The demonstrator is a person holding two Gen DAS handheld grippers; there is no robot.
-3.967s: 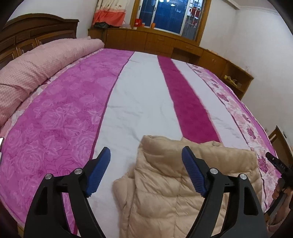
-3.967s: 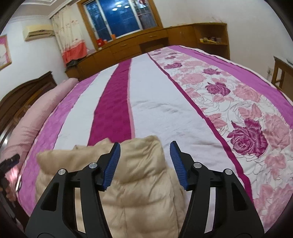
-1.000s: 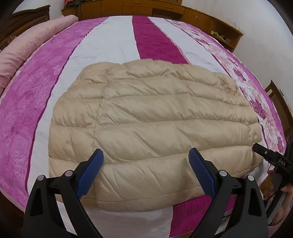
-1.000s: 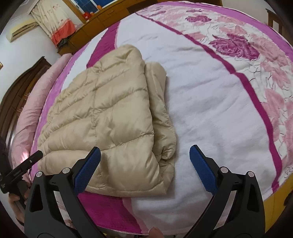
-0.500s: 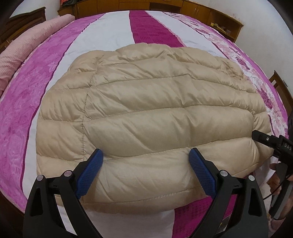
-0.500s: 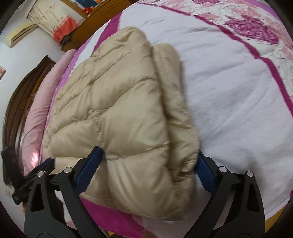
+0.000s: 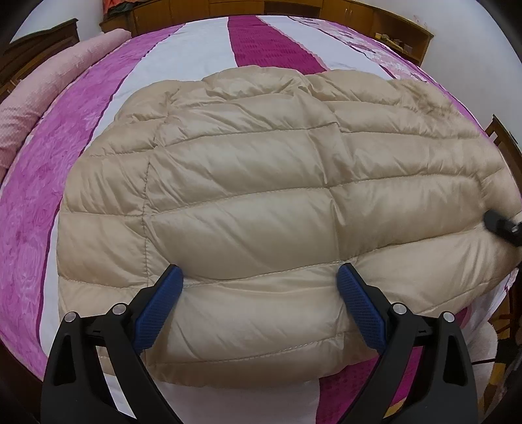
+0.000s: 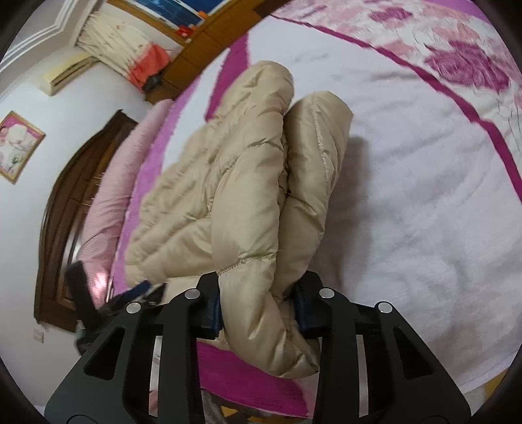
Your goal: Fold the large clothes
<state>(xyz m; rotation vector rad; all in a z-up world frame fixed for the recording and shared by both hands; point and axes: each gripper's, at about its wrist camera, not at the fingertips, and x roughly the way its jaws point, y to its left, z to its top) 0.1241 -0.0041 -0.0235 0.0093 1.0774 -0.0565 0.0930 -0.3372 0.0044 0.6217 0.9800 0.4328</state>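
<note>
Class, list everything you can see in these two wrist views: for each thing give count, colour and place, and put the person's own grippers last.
jacket: 1, beige, quilted, folded on the near part of the bed
bedspread: 1, magenta, white and floral pink stripes, covers the bed
bolster: 1, pink, along the bed's head end
headboard: 1, dark wood, behind the bolster
cabinets: 1 run, brown wood, along the far wall
curtain: 1, cream with an orange hem, by the window
air conditioner: 1, cream, high on the wall
picture: 1, pink, framed, on the wall
left gripper: 1, black with blue pads, open over the jacket's near edge
right gripper: 1, black with blue pads, shut on the jacket's corner
</note>
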